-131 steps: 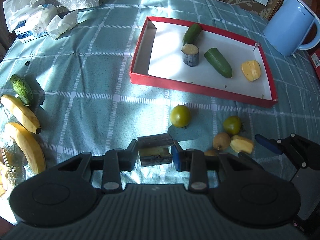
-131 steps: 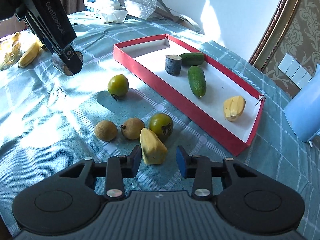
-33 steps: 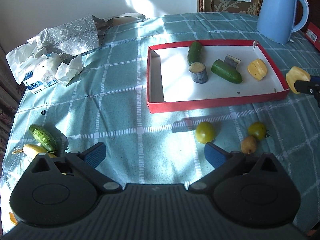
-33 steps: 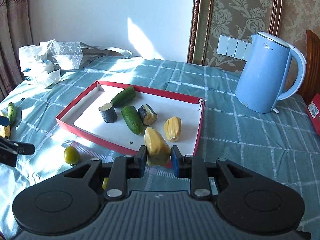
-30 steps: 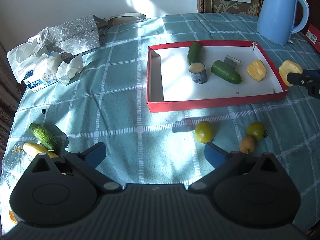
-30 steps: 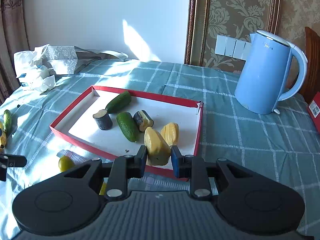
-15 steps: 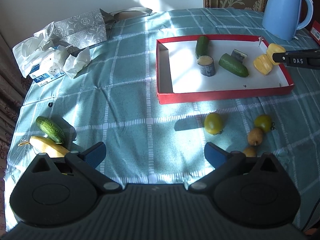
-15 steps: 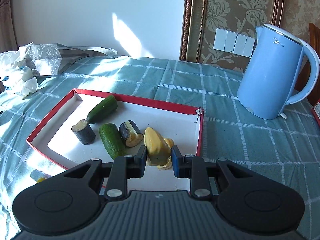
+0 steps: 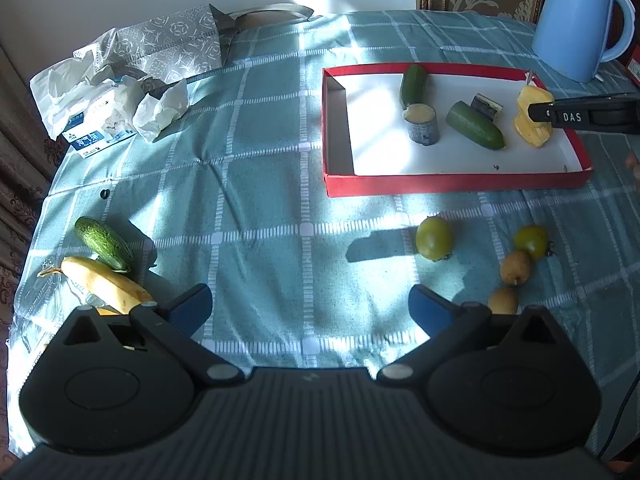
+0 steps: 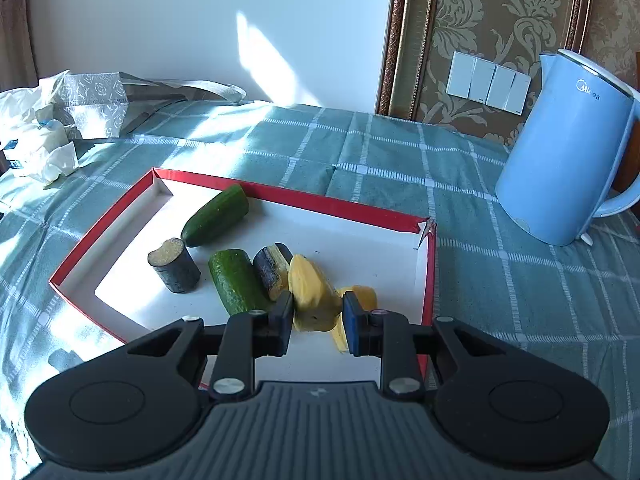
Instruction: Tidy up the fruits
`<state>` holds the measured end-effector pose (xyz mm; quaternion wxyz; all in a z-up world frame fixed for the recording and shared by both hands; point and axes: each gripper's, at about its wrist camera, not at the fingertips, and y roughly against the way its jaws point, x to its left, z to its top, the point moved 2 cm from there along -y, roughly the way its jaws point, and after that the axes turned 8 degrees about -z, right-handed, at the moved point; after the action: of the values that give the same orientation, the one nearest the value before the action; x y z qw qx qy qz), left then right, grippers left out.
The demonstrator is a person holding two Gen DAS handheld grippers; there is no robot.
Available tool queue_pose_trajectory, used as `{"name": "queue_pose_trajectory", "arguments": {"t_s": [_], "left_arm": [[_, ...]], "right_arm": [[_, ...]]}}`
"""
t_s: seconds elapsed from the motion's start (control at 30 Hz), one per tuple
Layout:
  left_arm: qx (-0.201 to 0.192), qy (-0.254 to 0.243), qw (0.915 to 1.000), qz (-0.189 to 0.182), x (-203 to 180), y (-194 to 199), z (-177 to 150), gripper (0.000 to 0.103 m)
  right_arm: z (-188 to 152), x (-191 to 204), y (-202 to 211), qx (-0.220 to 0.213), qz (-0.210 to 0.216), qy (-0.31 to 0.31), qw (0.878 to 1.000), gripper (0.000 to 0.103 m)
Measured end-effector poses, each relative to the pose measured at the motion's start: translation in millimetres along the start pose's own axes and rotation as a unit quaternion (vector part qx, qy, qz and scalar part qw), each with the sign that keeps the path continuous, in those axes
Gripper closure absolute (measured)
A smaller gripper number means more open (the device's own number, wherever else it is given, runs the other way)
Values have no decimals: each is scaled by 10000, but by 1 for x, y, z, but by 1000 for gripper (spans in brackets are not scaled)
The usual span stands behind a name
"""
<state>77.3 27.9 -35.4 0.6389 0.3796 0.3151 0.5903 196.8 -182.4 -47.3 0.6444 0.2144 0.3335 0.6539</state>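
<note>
Left hand-held gripper point(image 9: 306, 306) hangs over the table point(image 9: 260, 184), tilted down, jaws spread wide w/ nothing between. Right hand-held gripper point(image 10: 316, 314) angled down over the near-right part of the red box point(image 10: 304, 198), pinching a yellow fruit wedge point(image 10: 310, 294); wedge's long axis runs away from the cam, narrow end pointing far-left. It sits over/just beside a second yellow piece point(image 10: 360, 294) in the box; can't tell if touching. In box, l to r: cucumber point(image 10: 216, 216), dark cut stub point(image 10: 174, 266), second cucumber point(image 10: 236, 282), dark-skinned slice point(image 10: 272, 270). Outside, l to r: cucumber point(image 9: 103, 243) + banana point(image 9: 106, 288), green round fruits point(image 9: 435, 238), small brown ones point(image 9: 516, 267). Teal checked cloth, tissue pack point(image 9: 100, 112) far left, blue kettle point(image 9: 576, 20) far right, sunlit wall.
</note>
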Motion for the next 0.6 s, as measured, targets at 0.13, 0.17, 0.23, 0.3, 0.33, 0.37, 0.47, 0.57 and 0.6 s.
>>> {"name": "queue_pose_trajectory", "arguments": {"t_s": [0.13, 0.17, 0.23, 0.3, 0.33, 0.37, 0.47, 0.57, 0.6], "left_arm": [[-30, -55, 10000, 30, -2, 2, 0, 0], [-23, -57, 10000, 22, -2, 2, 0, 0], [-1, -53, 10000, 24, -1, 2, -1, 0], [9, -51, 10000, 35, 0, 2, -3, 0], [18, -49, 10000, 31, 0, 2, -3, 0], [22, -45, 10000, 37, 1, 2, -3, 0], [16, -34, 10000, 48, 3, 3, -3, 0], [12, -38, 10000, 55, 4, 2, -2, 0], [-4, -25, 10000, 38, 4, 2, -1, 0]], "right_arm": [[10, 1, -10, 42, -101, -40, 9999, 78], [12, 1, -12, 53, -112, -25, 9999, 78], [18, 2, -18, 68, -128, 5, 9999, 77], [23, 3, -22, 91, -156, 48, 9998, 77], [25, 5, -25, 134, -170, 78, 9997, 77], [26, 7, -28, 186, -158, 112, 9996, 77], [27, 12, -35, 267, -207, 281, 9990, 77], [29, 11, -29, 239, -278, 283, 9989, 77], [30, 9, -19, 97, -245, 223, 9994, 76]]}}
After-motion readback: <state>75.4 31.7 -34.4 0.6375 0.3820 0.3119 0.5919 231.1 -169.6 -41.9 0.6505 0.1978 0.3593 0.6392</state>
